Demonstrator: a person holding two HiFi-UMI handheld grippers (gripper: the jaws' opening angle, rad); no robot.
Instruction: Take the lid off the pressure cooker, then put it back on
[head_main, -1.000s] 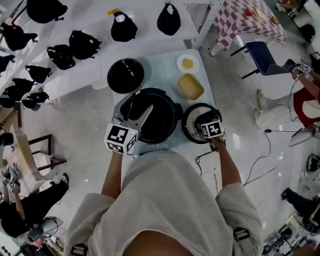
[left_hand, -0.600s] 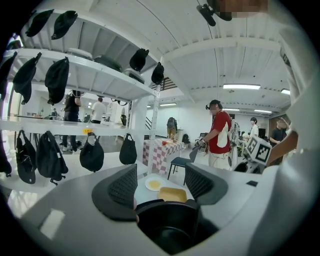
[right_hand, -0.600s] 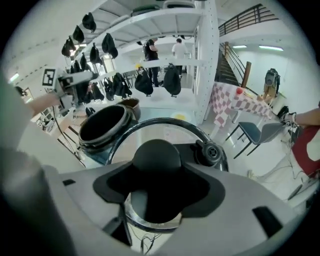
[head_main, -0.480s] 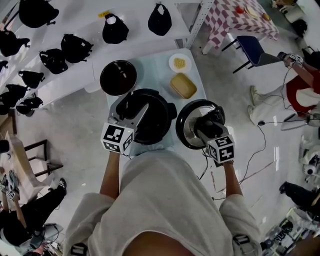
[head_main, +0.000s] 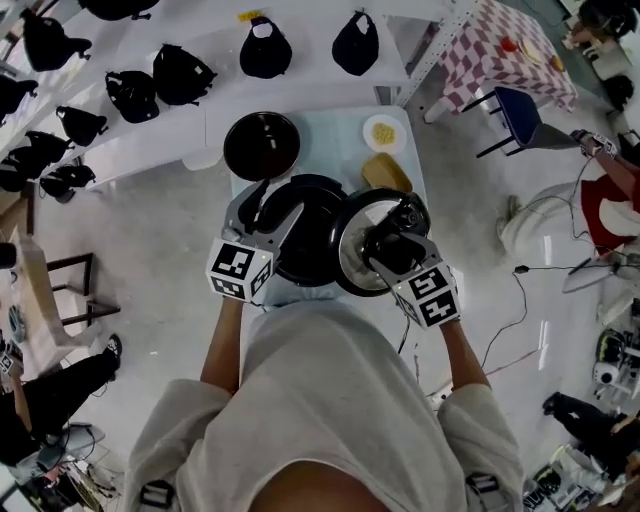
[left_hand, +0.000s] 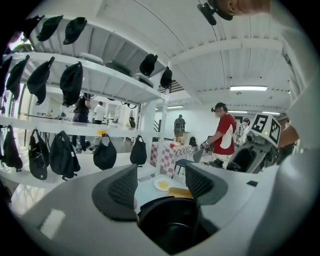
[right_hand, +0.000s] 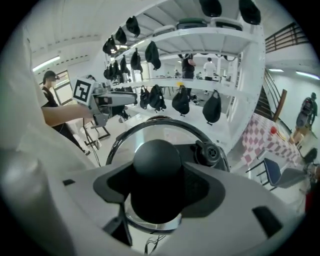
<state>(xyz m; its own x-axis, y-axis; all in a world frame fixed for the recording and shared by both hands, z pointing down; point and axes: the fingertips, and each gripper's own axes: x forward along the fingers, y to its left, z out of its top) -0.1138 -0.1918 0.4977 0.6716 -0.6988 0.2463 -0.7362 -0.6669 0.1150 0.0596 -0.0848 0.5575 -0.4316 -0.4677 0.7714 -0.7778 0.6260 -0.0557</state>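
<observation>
1. The lid (head_main: 347, 252) is off the pressure cooker (head_main: 305, 225) and in the air, tilted, with its left edge overlapping the pot's right rim in the head view. The pot's dark inside is mostly uncovered.
2. The right gripper (head_main: 392, 246) carries it: in the right gripper view its jaws are pinched on the black knob (right_hand: 156, 159), with the glass and the metal ring beyond.
3. The left gripper (head_main: 272, 205) sits at the pot's left side. Its jaws are spread, with the pot's rim (left_hand: 172, 220) low between them; I cannot tell whether they touch it.
4. Progress, as I judge it: removal is done and the return is under way. Centring, lowering and seating the lid remain.
5. A second ago the lid lay to the right of the pot; half a second ago it was raised beside it; now it reaches over the rim. The left gripper has barely shifted.
6. Behind the pot on the table (head_main: 322, 140) stand a dark bowl (head_main: 262, 145), a small plate (head_main: 384, 132) and a yellow box (head_main: 386, 172).
</observation>
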